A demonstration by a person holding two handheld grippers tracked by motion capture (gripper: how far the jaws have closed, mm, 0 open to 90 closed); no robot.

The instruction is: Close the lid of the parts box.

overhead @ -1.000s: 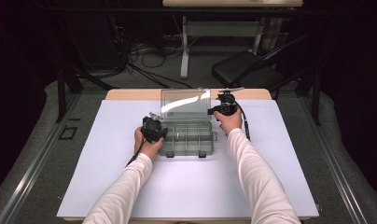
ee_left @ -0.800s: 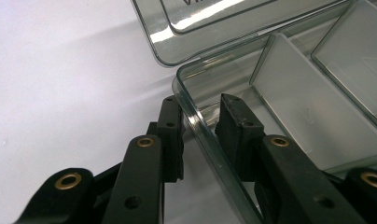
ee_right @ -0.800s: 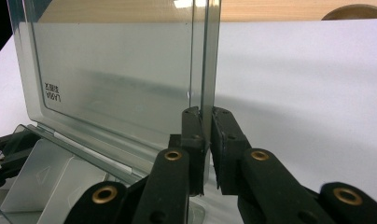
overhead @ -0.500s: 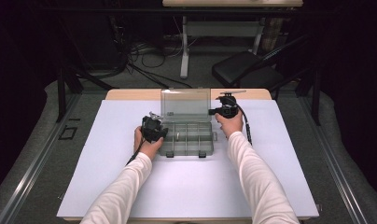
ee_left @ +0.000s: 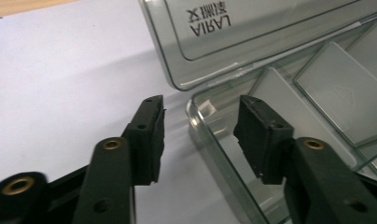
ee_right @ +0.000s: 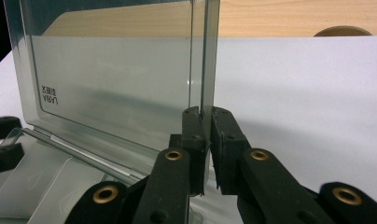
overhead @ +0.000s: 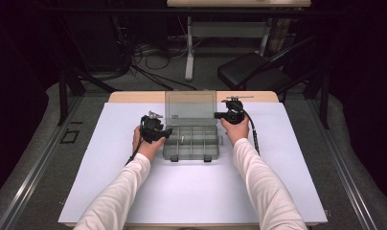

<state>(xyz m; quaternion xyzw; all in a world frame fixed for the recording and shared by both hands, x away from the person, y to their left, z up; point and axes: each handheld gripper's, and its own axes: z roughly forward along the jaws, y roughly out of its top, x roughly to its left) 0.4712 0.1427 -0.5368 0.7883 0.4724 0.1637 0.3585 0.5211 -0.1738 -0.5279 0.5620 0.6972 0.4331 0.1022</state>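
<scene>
On the white table (overhead: pixel 110 191) a clear compartment box (overhead: pixel 191 143) sits mid-table, its lid (overhead: pixel 190 108) upright. The right gripper (ee_right: pixel 206 140) pinches the lid's side edge. The left gripper (ee_left: pixel 200 135), jaws just opened, straddles the box's corner wall without pressing it.

Through the left gripper view I see my left gripper (ee_left: pixel 199 135), its jaws just widened, straddling the near wall of a clear organizer box (ee_left: pixel 224 154) without pressing it. The box's raised lid (ee_left: pixel 252 37) leans behind, on a white table (ee_left: pixel 60 93).
</scene>
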